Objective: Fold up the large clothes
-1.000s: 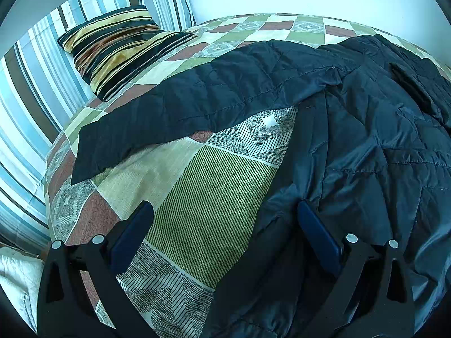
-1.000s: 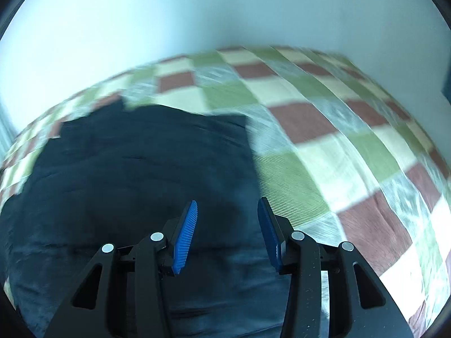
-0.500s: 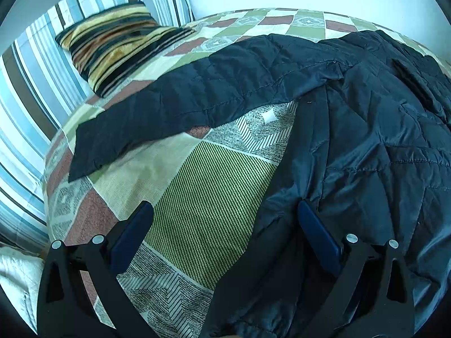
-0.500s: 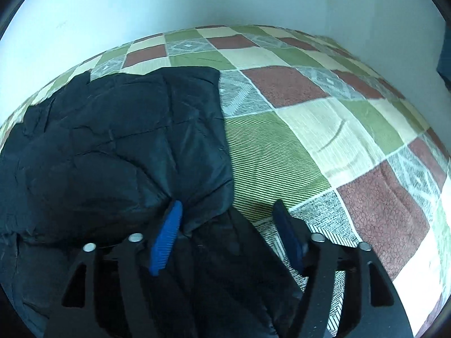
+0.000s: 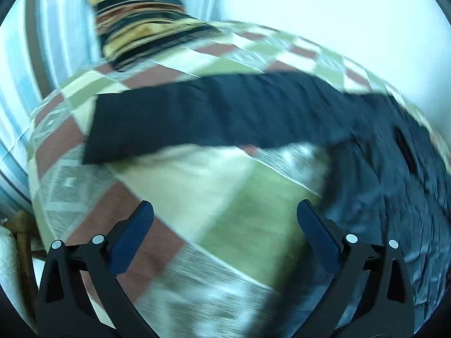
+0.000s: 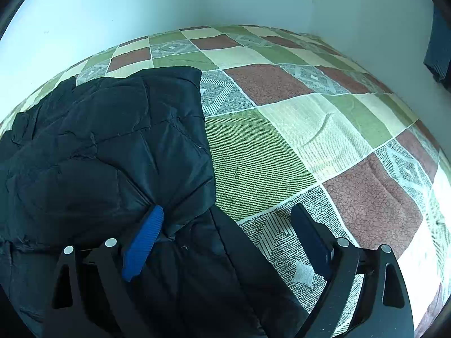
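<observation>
The landmark is the dark quilted jacket [image 6: 107, 146], which lies spread on the bed w/ a patchwork cover [image 6: 282, 129].

Right wrist view: the right gripper [image 6: 229, 225] stands wide open, nothing held. Its left blue pad [image 6: 143, 246] sits on the jacket, close to a folded flap; the edge of the jacket runs between the two fingers, and the right pad [image 6: 310, 242] is over bare cover, just beside that edge. Beyond the fingers the jacket body fills the left part of the view, and its far corner ends near a grey diamond patch. Behind the bed is a plain wall [image 6: 197, 0].

Left wrist view, strongly blurred: the left gripper [image 5: 225, 219] is also wide open and empty. Between its fingers only the cover [image 5: 225, 225] shows; the jacket body [image 5: 394, 197] is just to the right of the right finger, contact cannot be told. Farther, one sleeve [image 5: 211, 112] stretches across the cover to the left. Beyond the sleeve, a striped pillow [image 5: 141, 19] lies near a striped curtain or headboard [image 5: 42, 42]; which one, cannot tell.
</observation>
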`<state>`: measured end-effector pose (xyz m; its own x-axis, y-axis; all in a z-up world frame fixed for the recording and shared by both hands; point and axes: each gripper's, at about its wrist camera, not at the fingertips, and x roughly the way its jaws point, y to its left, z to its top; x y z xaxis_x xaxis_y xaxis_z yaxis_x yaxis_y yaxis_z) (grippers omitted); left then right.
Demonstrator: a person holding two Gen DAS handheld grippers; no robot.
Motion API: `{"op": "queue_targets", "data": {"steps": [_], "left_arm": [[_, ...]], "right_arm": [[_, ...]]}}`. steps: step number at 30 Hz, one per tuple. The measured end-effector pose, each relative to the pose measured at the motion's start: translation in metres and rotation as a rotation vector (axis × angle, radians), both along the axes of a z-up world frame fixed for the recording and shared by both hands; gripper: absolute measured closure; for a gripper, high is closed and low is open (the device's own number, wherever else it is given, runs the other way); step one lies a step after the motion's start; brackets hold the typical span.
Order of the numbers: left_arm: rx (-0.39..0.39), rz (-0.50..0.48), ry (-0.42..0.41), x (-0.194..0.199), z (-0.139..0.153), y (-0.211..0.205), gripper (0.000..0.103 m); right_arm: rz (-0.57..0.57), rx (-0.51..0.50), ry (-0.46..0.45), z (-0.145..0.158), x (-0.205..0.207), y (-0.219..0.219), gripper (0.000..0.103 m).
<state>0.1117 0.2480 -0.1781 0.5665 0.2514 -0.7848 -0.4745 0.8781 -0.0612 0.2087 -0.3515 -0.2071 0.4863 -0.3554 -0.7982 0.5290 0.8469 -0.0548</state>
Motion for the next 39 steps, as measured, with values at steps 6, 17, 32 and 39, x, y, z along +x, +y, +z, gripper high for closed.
{"op": "queue_targets", "data": {"steps": [6,17,32,39], "left_arm": [[-0.161,0.161,-0.065,-0.019,-0.001,0.088,0.002],[-0.382,0.223,-0.18,-0.014,-0.029,0.176,0.031],[-0.311,0.17,-0.179,-0.001,-0.019,0.171,0.095],[-0.207,0.017,-0.266,0.015,0.044,0.114,0.096]], "right_arm": [[-0.004,-0.031,0.008,0.001,0.0,0.002,0.011],[-0.006,-0.054,0.015,0.002,0.002,0.005,0.011],[-0.007,-0.054,0.014,0.003,0.002,0.005,0.011],[-0.008,-0.043,0.008,0.003,0.0,0.004,0.011]]}}
